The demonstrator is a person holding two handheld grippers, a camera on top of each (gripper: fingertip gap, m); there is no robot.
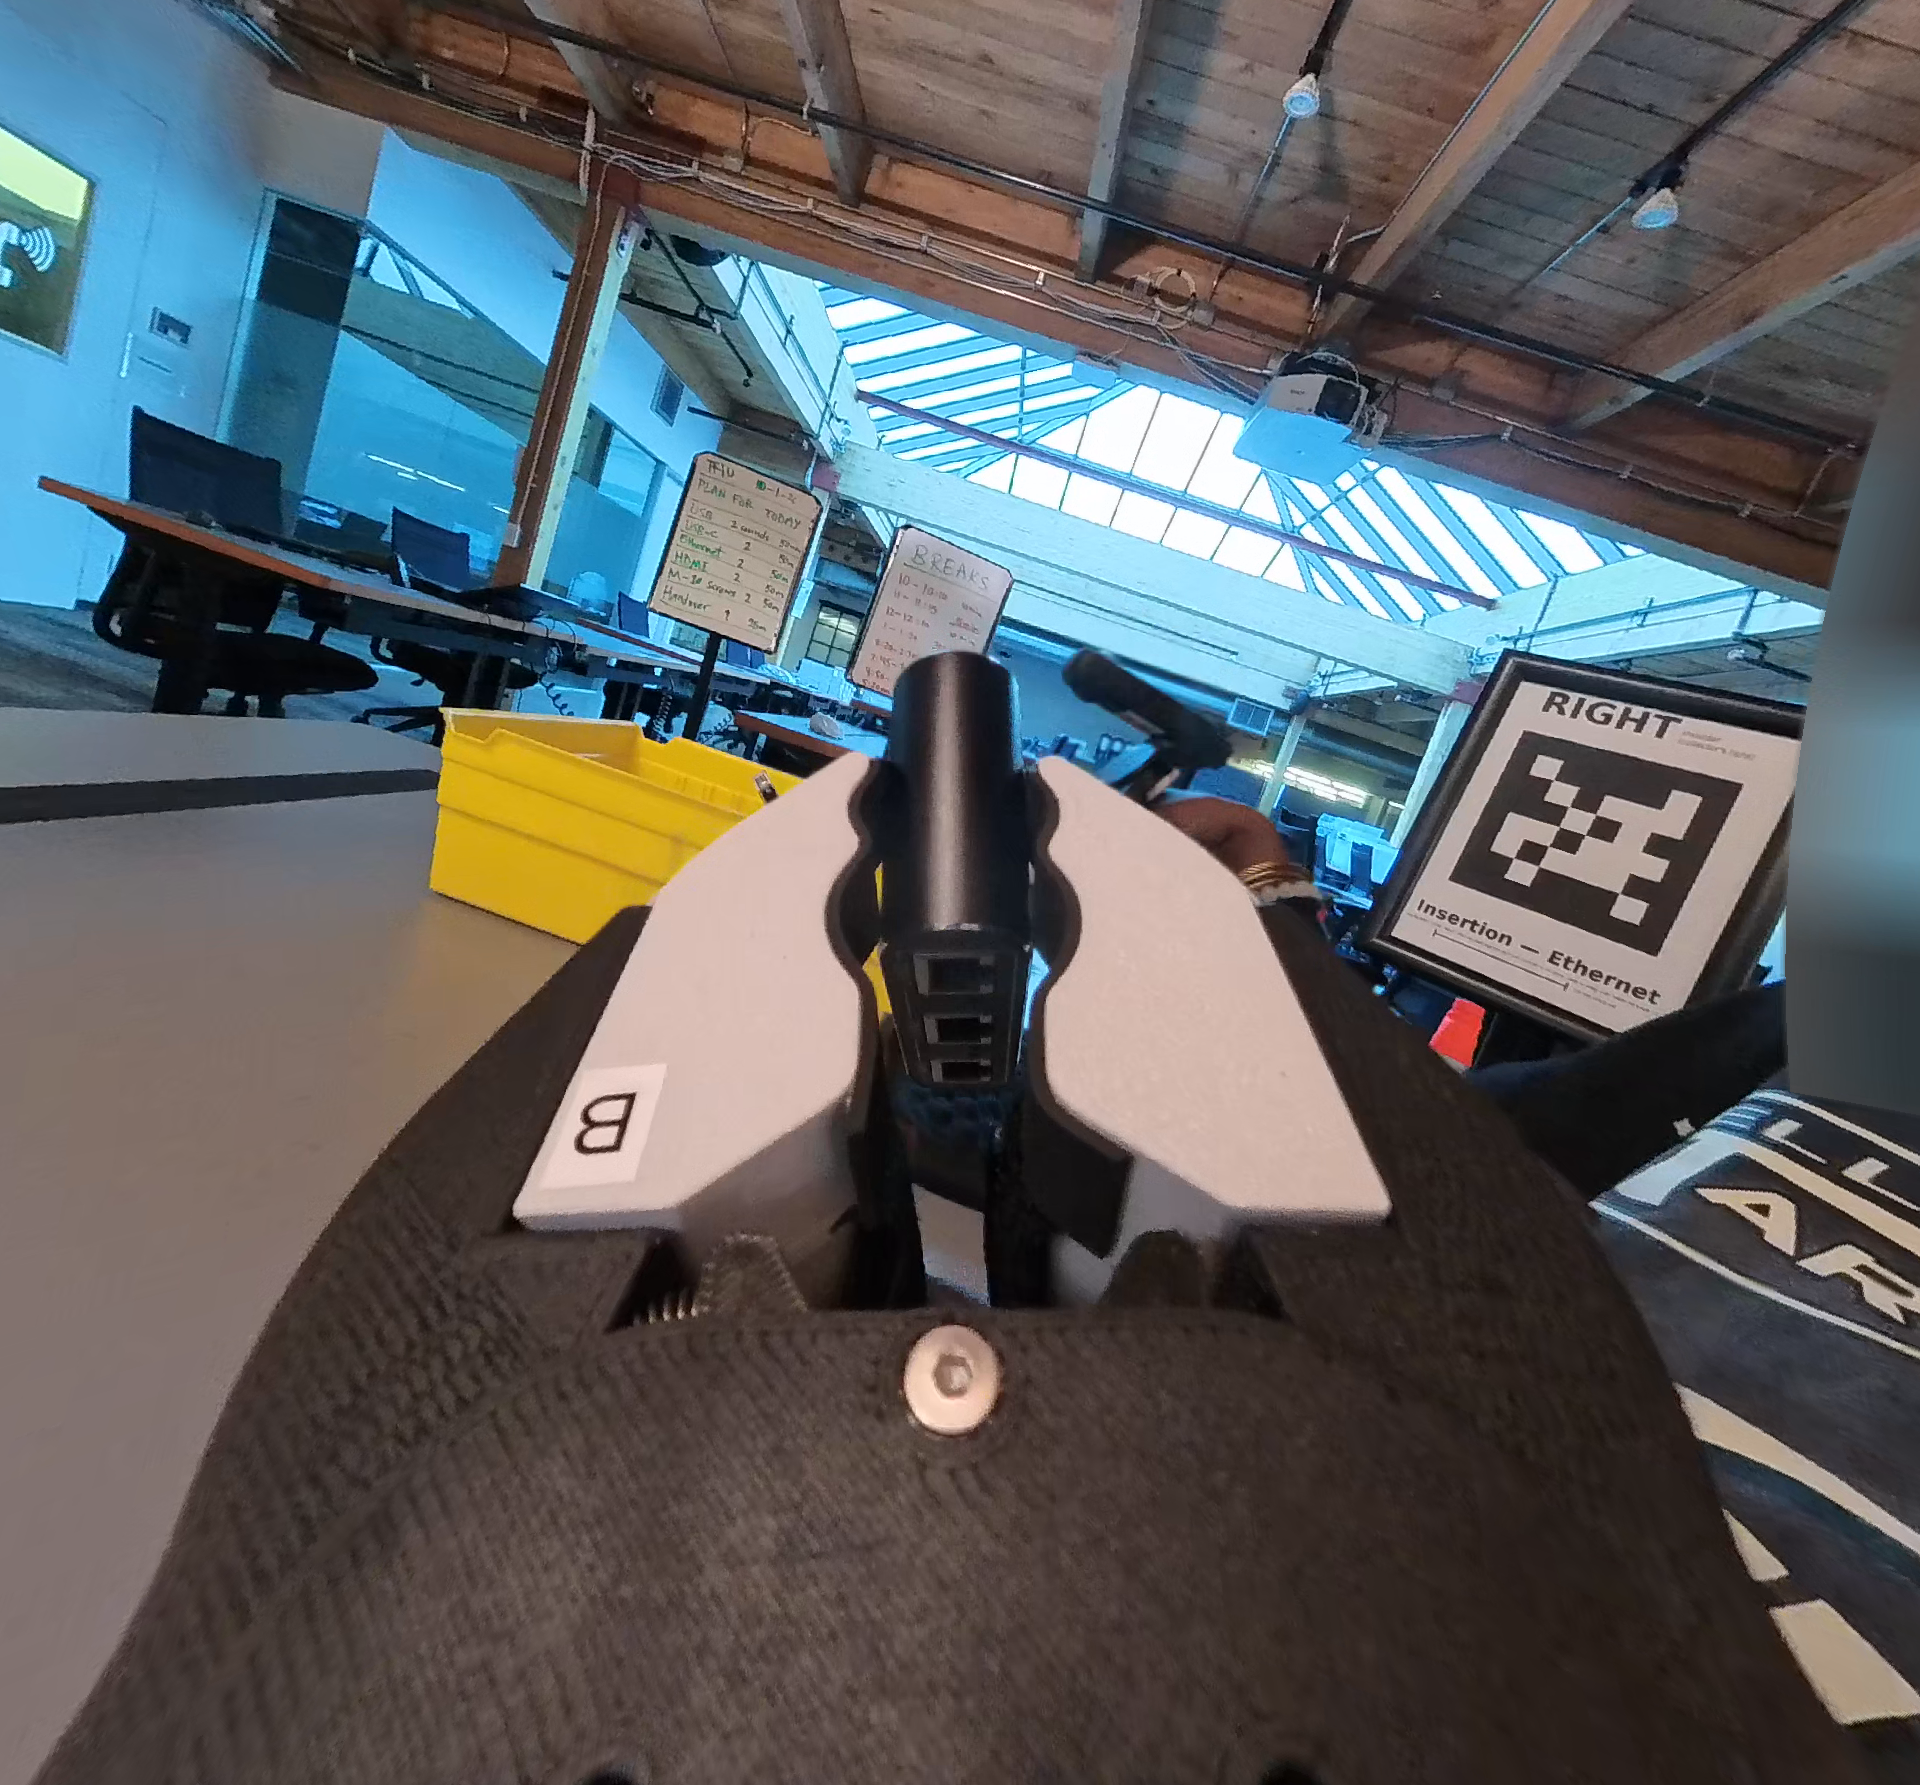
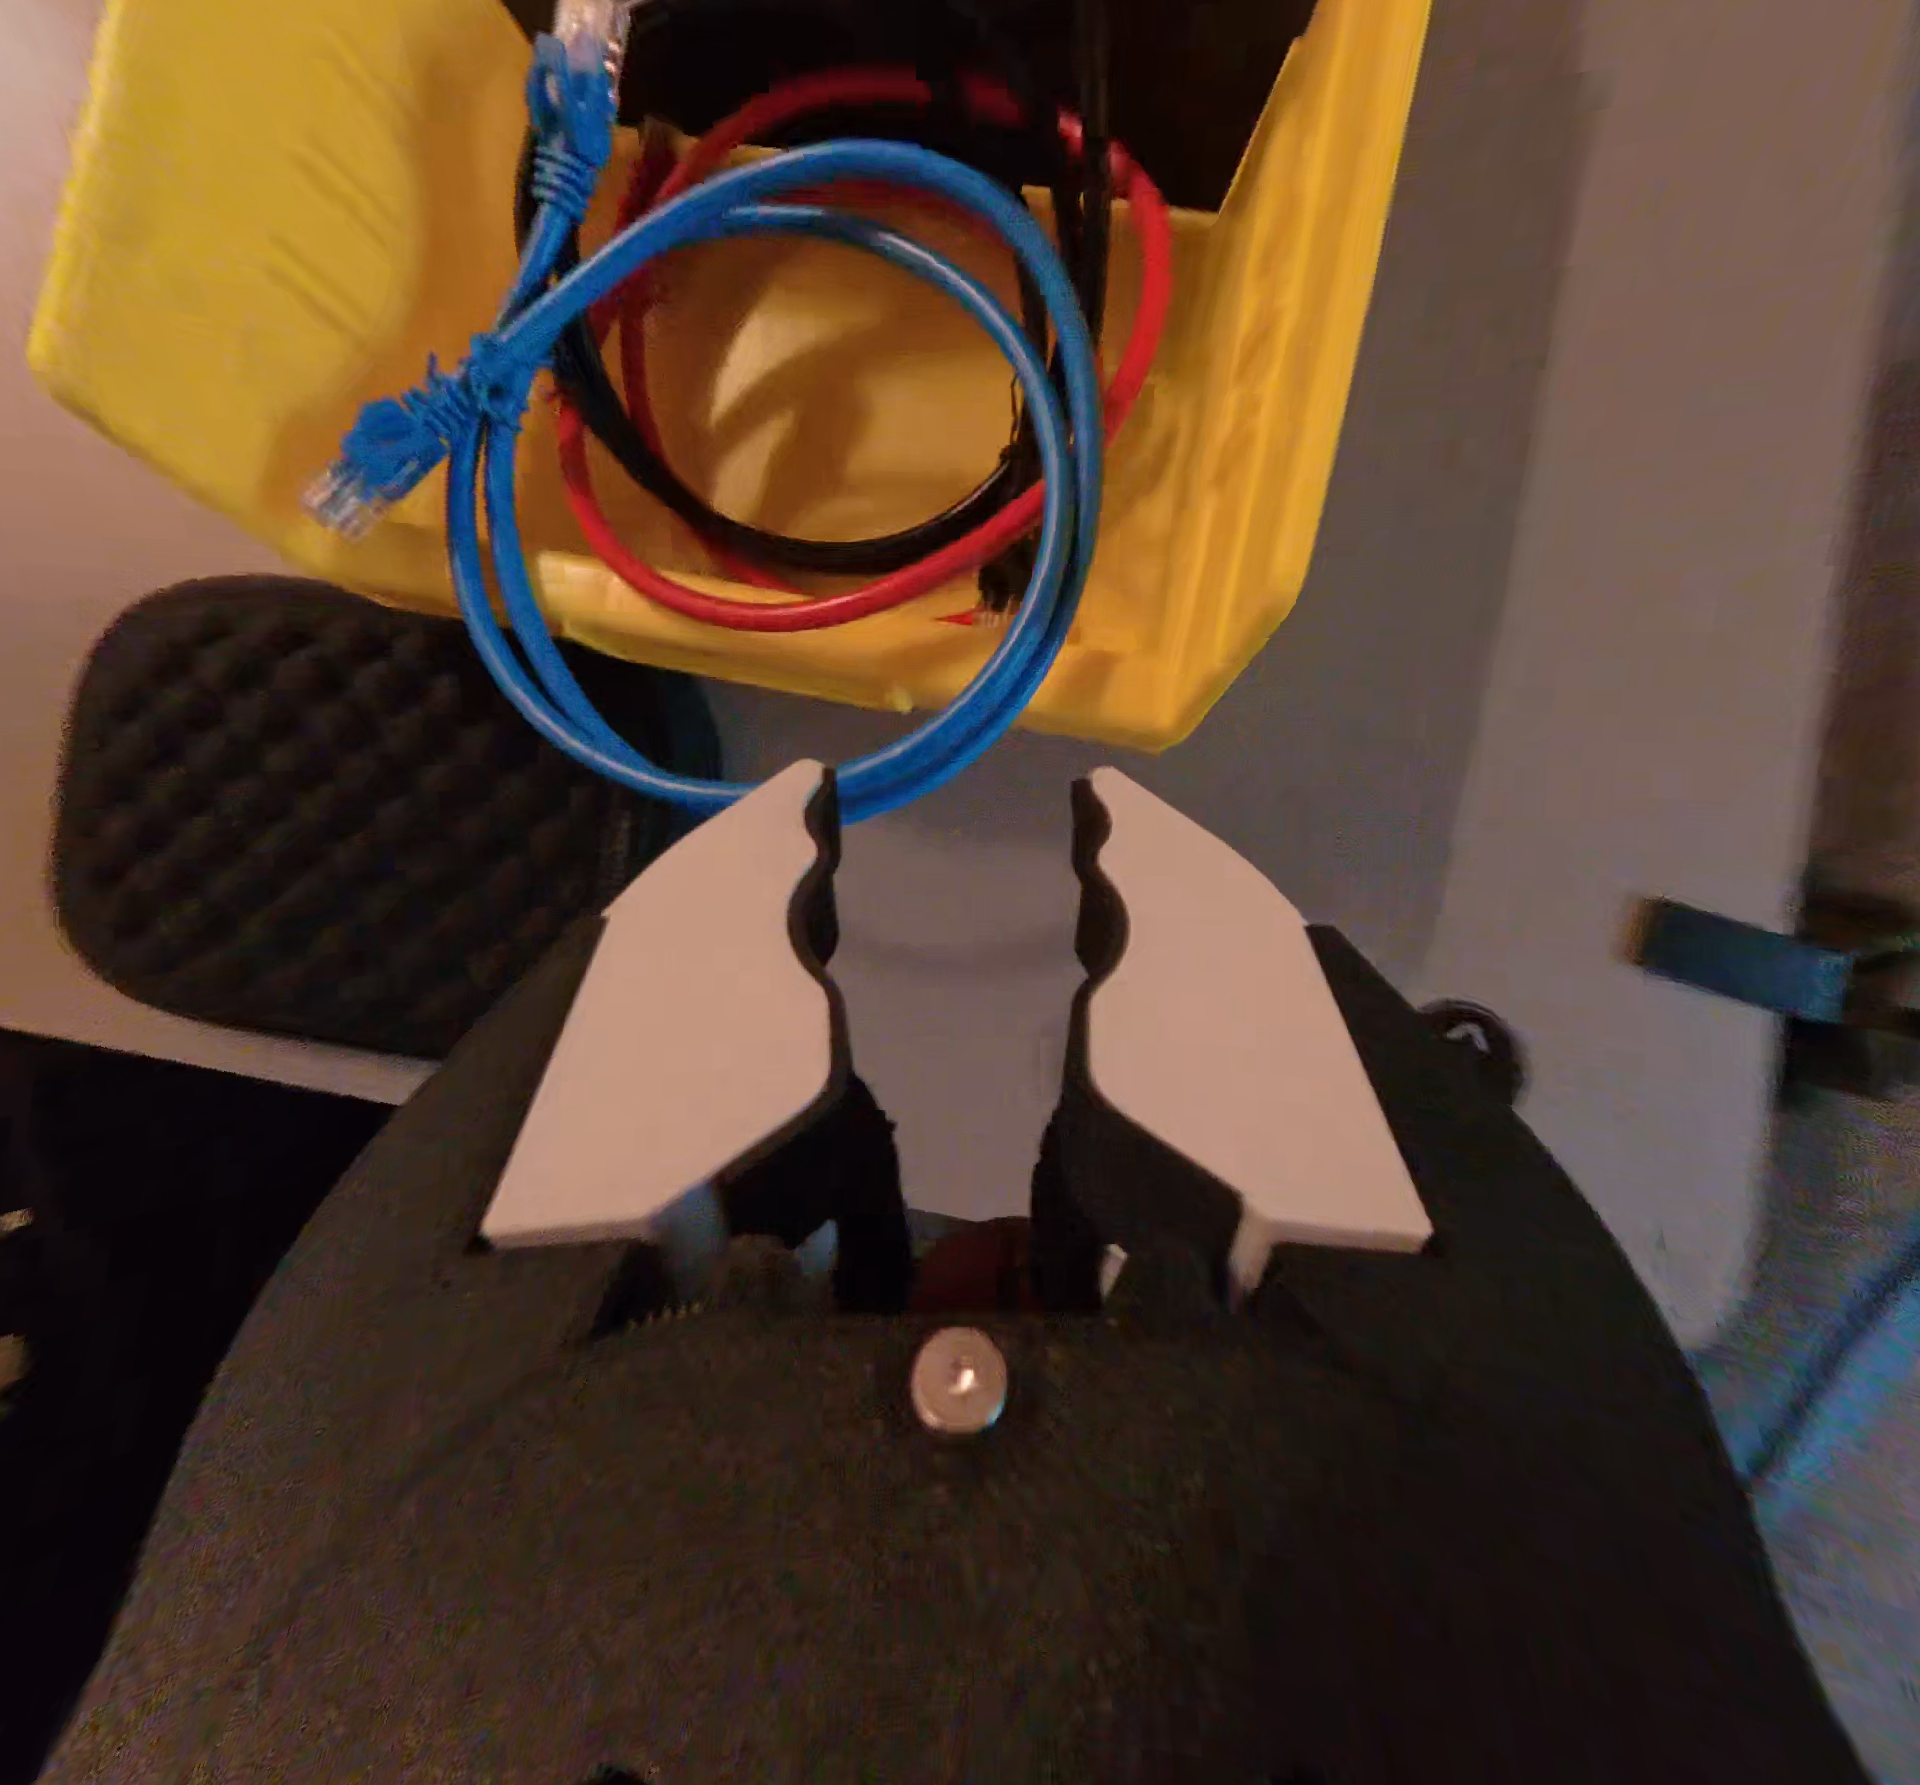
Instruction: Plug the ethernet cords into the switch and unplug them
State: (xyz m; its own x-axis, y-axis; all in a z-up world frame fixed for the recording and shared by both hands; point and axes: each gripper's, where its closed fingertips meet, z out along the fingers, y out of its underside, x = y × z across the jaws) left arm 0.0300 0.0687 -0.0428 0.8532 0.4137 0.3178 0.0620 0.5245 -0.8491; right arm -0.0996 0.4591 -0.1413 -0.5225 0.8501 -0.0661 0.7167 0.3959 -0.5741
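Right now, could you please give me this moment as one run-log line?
left gripper: shut on switch | right gripper: open, empty, at blue cord coil | blue cord: draped over yellow bin edge | plugged: none seen

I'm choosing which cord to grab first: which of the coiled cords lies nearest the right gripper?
The blue cord: its loop hangs over the yellow bin's rim, reaching the open right gripper's tips. The red cord and black cord stay inside.

Blk tongs [image 1: 951,862], grey fingers [image 2: 717,997], silver screw [image 1: 951,1377].
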